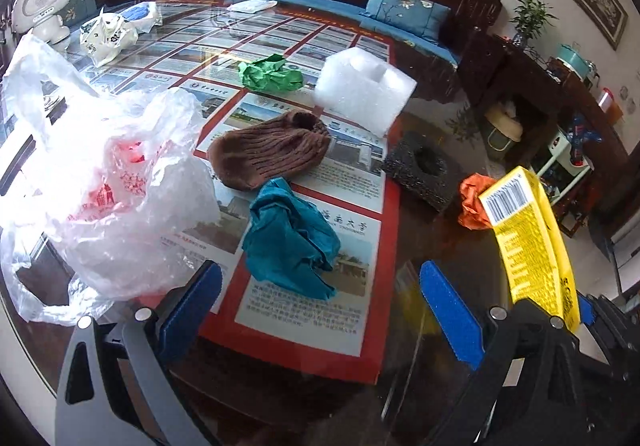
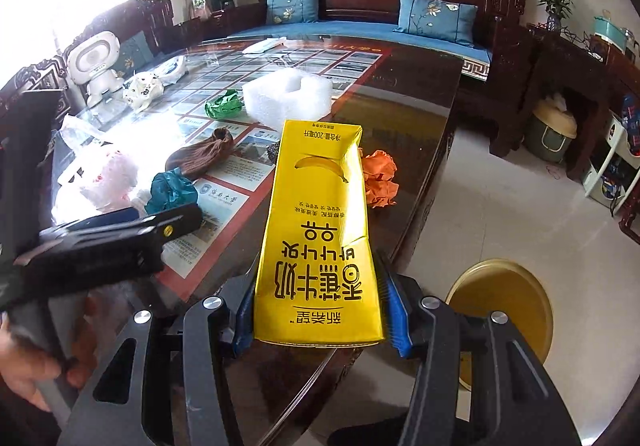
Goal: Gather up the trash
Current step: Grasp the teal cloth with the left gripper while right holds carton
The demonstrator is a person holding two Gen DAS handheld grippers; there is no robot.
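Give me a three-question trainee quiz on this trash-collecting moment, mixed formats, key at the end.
1. True or false: the right hand-held gripper grips the yellow carton.
2. What lies nearest the left hand-held gripper? A) teal crumpled paper B) green crumpled paper C) white foam block
3. Fill in: the orange crumpled paper lies on the ____.

Key: 1 true; 2 A; 3 table.

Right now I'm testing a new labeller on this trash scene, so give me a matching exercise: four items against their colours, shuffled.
Items:
1. milk carton held in the right tool
2. crumpled paper ball beside the white foam block
3. knitted wool hat
4. crumpled paper ball at the table's edge

Colours:
A. brown
B. orange
C. yellow
D. green

Pairs: 1-C, 2-D, 3-A, 4-B
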